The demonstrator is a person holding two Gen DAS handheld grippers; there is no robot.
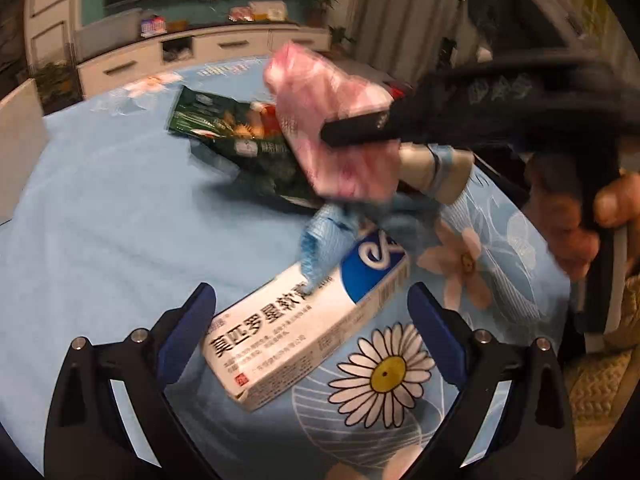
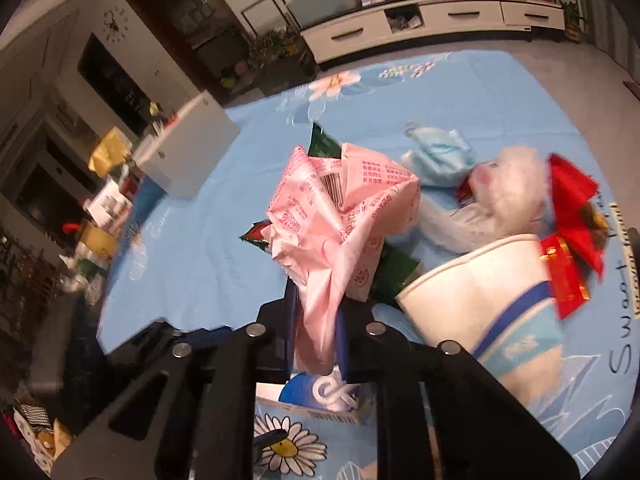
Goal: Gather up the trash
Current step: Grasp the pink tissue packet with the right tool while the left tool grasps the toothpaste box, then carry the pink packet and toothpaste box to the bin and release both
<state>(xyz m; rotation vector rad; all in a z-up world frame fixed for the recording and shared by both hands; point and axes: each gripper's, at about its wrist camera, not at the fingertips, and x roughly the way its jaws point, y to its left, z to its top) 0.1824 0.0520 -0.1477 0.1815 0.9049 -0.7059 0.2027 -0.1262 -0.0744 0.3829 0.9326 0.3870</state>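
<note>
Trash: pink crumpled wrapper (image 2: 340, 216), green snack bag (image 1: 240, 136), blue face mask (image 2: 440, 152), medicine box (image 1: 308, 328), paper cup (image 2: 480, 292) and red packet (image 2: 568, 248) are all lying on or just above the blue flowered tablecloth (image 1: 100, 220).
Right gripper (image 2: 316, 320): it is clenching the lower end of the pink crumpled wrapper between its 2 fingers, and the wrapper is standing up out of the jaws, above the cloth.
Left gripper (image 1: 312, 320): its 2 blue-padded fingers (image 1: 188, 328) are standing wide apart, released, straddling the medicine box without touching it.
Medicine box: it is lying flat on the cloth, slanting between the left fingers, beside a printed daisy.
Blue face mask: it is lying bunched against the far end of the medicine box in the left view.
Green snack bag: it is lying behind and partly under the held wrapper.
Paper cup: it is lying tipped on its side to the right of the wrapper, with the red packet touching its rim.
Person: a hand (image 1: 600, 216) is gripping the right gripper's handle at the right edge of the left view.
</note>
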